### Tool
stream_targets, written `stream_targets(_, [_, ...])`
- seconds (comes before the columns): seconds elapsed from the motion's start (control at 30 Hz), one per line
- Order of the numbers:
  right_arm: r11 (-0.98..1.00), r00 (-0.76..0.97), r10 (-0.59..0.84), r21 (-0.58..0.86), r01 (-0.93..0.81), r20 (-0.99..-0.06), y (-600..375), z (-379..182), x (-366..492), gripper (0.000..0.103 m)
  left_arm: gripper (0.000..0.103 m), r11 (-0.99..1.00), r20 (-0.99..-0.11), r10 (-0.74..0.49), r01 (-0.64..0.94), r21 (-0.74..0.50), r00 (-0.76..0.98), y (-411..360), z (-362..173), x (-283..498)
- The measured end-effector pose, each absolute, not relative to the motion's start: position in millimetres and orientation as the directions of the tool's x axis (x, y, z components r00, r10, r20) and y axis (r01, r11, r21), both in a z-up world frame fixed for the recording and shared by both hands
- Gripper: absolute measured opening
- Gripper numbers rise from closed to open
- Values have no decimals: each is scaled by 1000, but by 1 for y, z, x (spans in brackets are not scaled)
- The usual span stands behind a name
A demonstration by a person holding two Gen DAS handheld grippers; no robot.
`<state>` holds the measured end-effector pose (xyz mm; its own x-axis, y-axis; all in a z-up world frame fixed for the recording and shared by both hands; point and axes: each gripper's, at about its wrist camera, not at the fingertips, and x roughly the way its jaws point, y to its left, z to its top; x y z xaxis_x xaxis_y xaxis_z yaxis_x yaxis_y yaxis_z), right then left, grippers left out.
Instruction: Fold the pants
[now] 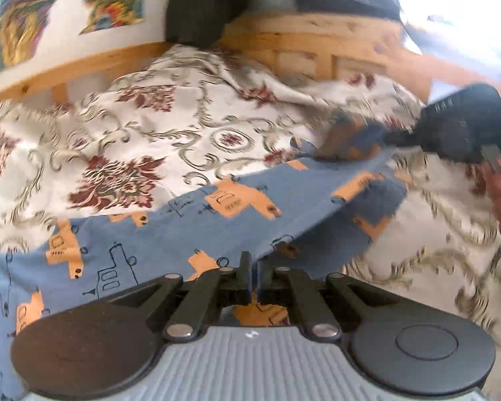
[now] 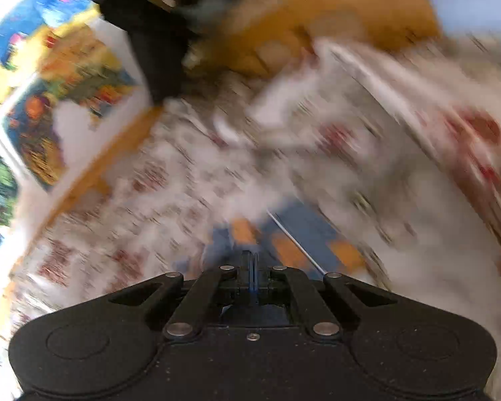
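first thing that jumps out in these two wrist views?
The blue pants with orange truck prints, stretched across the floral bedspread in the left wrist view. The left gripper is shut on their near edge, and the right gripper is also clamped on blue cloth. Then the heavy motion blur in the right wrist view, and the bright patchwork picture on the wall above the wooden bed frame.

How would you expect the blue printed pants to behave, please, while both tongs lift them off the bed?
Probably floppy: the blue printed pants drape and fold between the left tongs and the right tongs. Likely light, since thin fabric pinched at an edge holds it. It may drag on the floral bedspread where it rests.
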<state>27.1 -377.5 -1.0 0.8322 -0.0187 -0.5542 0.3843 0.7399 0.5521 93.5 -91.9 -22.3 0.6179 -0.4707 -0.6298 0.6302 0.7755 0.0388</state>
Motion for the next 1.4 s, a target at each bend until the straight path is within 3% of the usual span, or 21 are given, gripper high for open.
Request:
stream_targets(0.13, [748, 794, -10, 522, 409, -608, -370, -15, 33, 0, 3, 762, -660, -426, 638, 106, 618, -102, -35, 87])
stream_targets(0.2, [780, 781, -27, 476, 407, -624, -363, -14, 38, 21, 3, 767, -668, -417, 633, 105, 617, -102, -37, 87])
stream_targets(0.33, [874, 732, -51, 324, 362, -680, -352, -13, 41, 35, 3, 766, -683, -395, 631, 124, 614, -100, -39, 85])
stream_targets(0.4, [914, 701, -72, 235, 332, -710, -349, -14, 40, 54, 3, 757, -694, -388, 639, 136, 606, -101, -41, 86])
stream_targets(0.43, [933, 694, -83, 189, 306, -716, -346, -12, 38, 58, 4, 753, -701, -383, 643, 140, 601, -102, -43, 86])
stream_targets(0.5, [967, 691, -125, 69, 247, -712, -340, -5, 32, 76, 9, 751, -711, -386, 647, 127, 588, -102, -44, 88])
stream_targets(0.6, [983, 742, -185, -106, 152, -645, -328, 8, 25, 82, 34, 746, -714, -421, 661, 78, 559, -97, -42, 88])
stream_targets(0.63, [980, 764, -188, -168, 105, -617, -322, 11, 26, 82, 46, 748, -711, -426, 660, 70, 559, -95, -41, 87])
stream_targets(0.73, [936, 825, -102, -335, -110, -556, -301, 13, 33, 82, 47, 743, -697, -436, 665, 79, 569, -95, -37, 85])
stream_targets(0.83, [827, 826, 9, -461, -323, -564, -281, 2, 45, 72, 47, 729, -703, -410, 672, 130, 581, -102, -42, 83])
stream_targets(0.9, [776, 791, 41, -479, -410, -611, -273, -8, 56, 54, 47, 719, -708, -413, 682, 132, 572, -104, -45, 82])
stream_targets(0.97, [761, 758, 39, -472, -445, -651, -269, -17, 66, 44, 47, 723, -712, -413, 680, 122, 568, -104, -47, 82])
stream_targets(1.03, [759, 759, 40, -474, -446, -650, -267, -22, 67, 41, 47, 729, -716, -414, 676, 109, 562, -103, -49, 83])
stream_targets(1.07, [762, 763, 37, -475, -439, -645, -266, -24, 67, 33, 47, 729, -717, -414, 676, 107, 561, -102, -49, 83])
stream_targets(1.1, [769, 768, 34, -474, -429, -640, -266, -26, 68, 17, 47, 728, -717, -414, 677, 109, 560, -102, -49, 83])
stream_targets(1.13, [777, 776, 28, -475, -414, -631, -266, -27, 67, 8, 47, 725, -718, -414, 679, 112, 560, -102, -49, 83])
stream_targets(1.3, [895, 834, -11, -378, -238, -552, -288, -6, 59, 6, 47, 723, -720, -410, 680, 117, 560, -102, -49, 82])
stream_targets(1.4, [987, 849, -88, -164, 2, -521, -327, 14, 60, 6, 47, 733, -722, -411, 673, 101, 556, -102, -49, 84])
